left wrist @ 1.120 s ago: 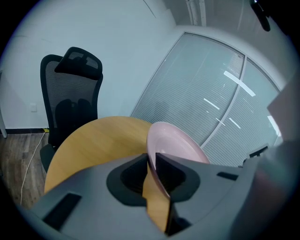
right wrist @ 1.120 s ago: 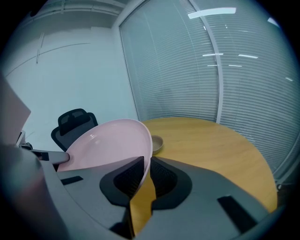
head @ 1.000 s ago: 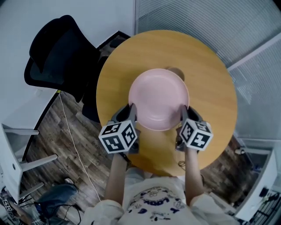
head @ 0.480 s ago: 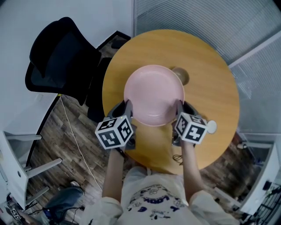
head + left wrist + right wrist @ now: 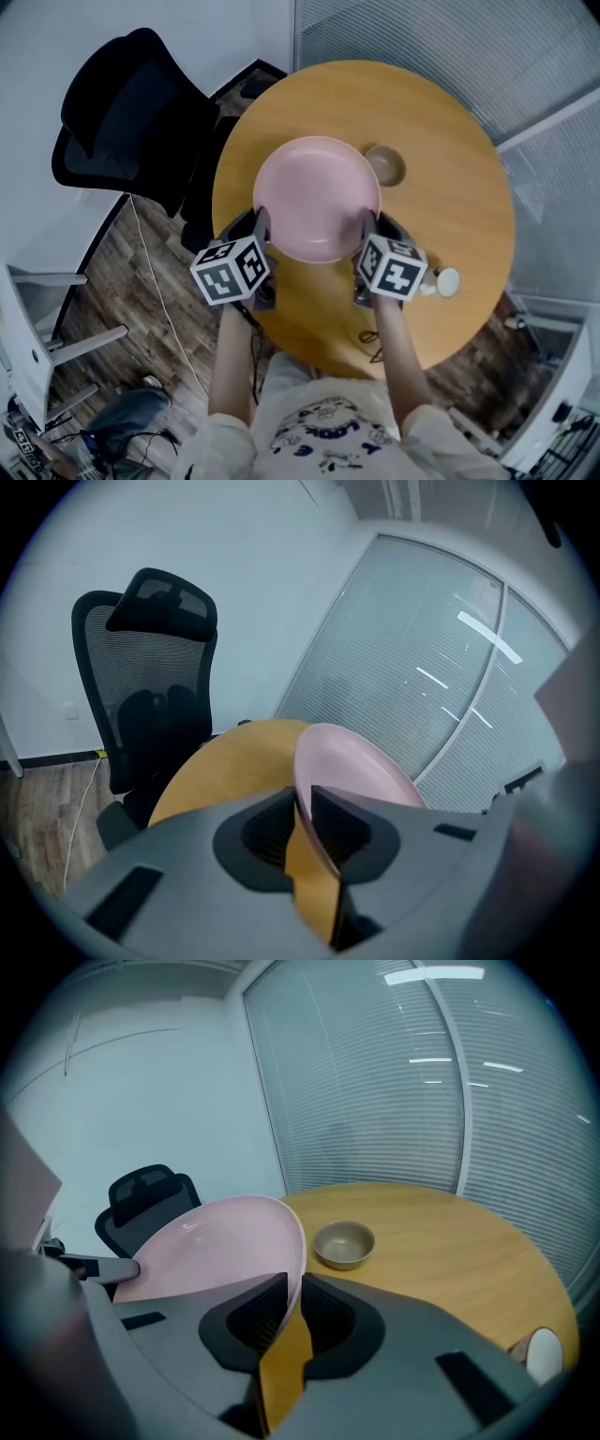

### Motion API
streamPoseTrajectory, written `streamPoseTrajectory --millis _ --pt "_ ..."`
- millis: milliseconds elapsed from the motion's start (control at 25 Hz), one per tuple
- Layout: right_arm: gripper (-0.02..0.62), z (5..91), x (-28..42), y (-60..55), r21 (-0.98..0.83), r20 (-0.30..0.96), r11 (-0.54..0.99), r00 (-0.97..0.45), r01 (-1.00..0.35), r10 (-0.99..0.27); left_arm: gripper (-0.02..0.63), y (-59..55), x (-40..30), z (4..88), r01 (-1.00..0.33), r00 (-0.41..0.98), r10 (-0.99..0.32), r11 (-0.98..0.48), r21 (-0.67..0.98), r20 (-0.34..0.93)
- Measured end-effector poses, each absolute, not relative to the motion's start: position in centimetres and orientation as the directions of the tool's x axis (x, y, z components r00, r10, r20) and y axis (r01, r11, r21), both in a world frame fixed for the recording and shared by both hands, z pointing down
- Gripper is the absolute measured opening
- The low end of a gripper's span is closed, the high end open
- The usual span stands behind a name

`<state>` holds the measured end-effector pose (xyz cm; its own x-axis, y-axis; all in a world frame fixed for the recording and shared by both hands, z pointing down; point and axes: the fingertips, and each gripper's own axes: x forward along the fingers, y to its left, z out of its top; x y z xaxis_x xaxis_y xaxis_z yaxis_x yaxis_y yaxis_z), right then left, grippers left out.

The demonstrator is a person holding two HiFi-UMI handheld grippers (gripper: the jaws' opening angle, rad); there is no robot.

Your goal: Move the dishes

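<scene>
A large pink plate (image 5: pixel 316 197) hangs over the round wooden table (image 5: pixel 459 178), carried between both grippers. My left gripper (image 5: pixel 263 228) is shut on the plate's left rim (image 5: pixel 305 785). My right gripper (image 5: pixel 367 228) is shut on its right rim (image 5: pixel 292 1283). In the right gripper view the pink plate (image 5: pixel 220 1246) spreads to the left, with the other gripper's tip at its far edge. A small tan bowl (image 5: pixel 385 165) sits on the table just right of the plate, and the bowl (image 5: pixel 344 1243) also shows beyond the right jaws.
A small white round object (image 5: pixel 447 280) lies on the table near its right edge, beside my right gripper. A black office chair (image 5: pixel 127 117) stands at the table's left, close to the edge. Slatted blinds and glass panels run behind the table.
Both grippers have carried the pink plate to the left over the table, uncovering the tan bowl. The small white object has come into view at the right.
</scene>
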<state>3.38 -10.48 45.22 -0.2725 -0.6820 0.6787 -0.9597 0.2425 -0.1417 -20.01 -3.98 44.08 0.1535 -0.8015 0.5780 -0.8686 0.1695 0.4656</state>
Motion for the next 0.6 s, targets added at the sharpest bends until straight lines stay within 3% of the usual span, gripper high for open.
streamPoseTrajectory --millis 600 --pt "0.041 50.2 0.4 -13.1 -0.156 0.690 0.225 -0.270 -0.962 -0.672 0.055 -6.8 -22.8 49.8 -0.874 0.164 -0.770 0.177 0.453 0.617"
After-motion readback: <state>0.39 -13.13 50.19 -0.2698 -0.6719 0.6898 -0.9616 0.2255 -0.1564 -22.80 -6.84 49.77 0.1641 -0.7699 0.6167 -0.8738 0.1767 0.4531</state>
